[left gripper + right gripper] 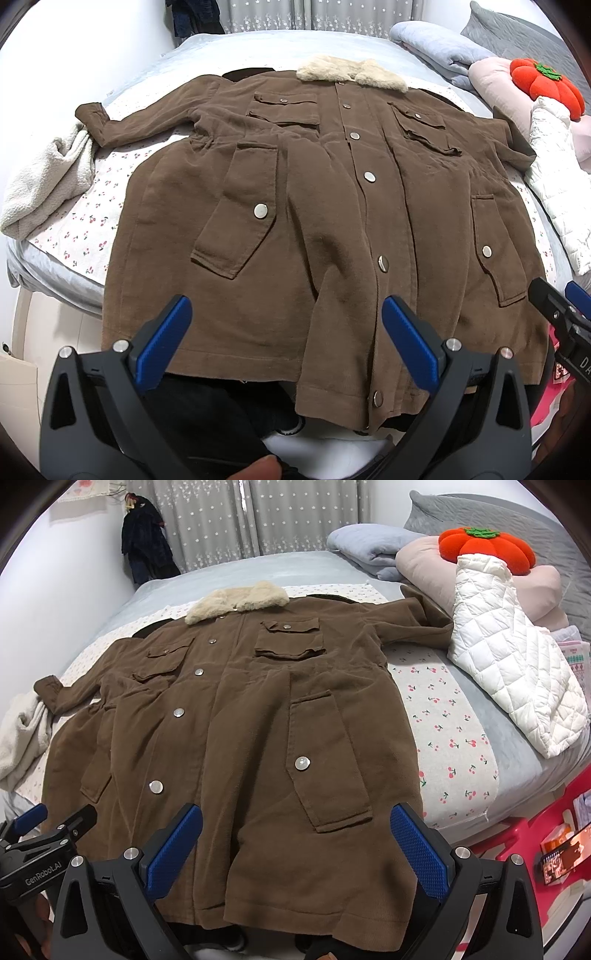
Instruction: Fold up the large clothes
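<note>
A large brown coat with a cream fur collar lies spread out front-up on the bed, sleeves out to both sides, hem hanging over the near edge. It also shows in the right wrist view. My left gripper is open and empty, just above the hem left of the button line. My right gripper is open and empty above the hem by the lower right pocket. Each gripper's tip shows at the edge of the other's view.
A white quilted jacket lies on the bed's right side beside pink and blue folded bedding and an orange pumpkin cushion. A cream fleece garment lies at the left by the coat's sleeve cuff. Red furniture stands at the right.
</note>
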A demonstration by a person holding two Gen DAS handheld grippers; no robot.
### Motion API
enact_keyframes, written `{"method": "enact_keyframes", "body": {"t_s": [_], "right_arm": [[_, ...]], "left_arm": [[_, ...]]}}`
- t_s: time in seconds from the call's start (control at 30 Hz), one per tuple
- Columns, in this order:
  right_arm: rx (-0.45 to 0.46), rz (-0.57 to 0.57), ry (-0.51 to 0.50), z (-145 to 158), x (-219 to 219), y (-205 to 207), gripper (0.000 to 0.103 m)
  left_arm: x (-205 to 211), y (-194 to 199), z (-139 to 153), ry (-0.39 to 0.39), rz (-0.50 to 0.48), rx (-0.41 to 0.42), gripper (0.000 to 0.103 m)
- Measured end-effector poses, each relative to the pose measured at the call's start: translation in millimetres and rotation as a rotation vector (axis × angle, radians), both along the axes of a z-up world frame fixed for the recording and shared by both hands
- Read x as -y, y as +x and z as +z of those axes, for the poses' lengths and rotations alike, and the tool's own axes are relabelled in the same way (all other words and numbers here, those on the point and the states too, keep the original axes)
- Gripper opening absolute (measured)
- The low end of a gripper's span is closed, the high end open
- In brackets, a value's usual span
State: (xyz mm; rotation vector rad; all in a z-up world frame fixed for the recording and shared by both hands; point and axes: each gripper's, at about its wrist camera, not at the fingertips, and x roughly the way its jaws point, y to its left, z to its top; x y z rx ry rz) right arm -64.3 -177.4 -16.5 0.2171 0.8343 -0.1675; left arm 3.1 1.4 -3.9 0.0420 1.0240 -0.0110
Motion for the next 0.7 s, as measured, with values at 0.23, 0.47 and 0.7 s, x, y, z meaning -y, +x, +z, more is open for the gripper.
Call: {"method": "enact_keyframes", "body": {"t_s": [0.23, 0.47, 0.7], "right_arm": [[-0.002, 0.001, -0.001, 0.0, 0.3, 0.2, 0.103], [-0.009, 0.002, 0.002, -1.0, 1.8, 1.5, 0.103], [-0.014, 0.000, 0.004, -2.5, 3.3, 1.5, 0.103]], "left_arm": [[-0.2, 0.6, -0.1, -0.002, 0.001, -0.001, 0.102], [-0.4, 0.6, -0.1, -0.002, 0.001, -0.001, 0.102], [-0.6, 0.4, -0.2, -0.004, 0.001, -0.001, 0.102]]}}
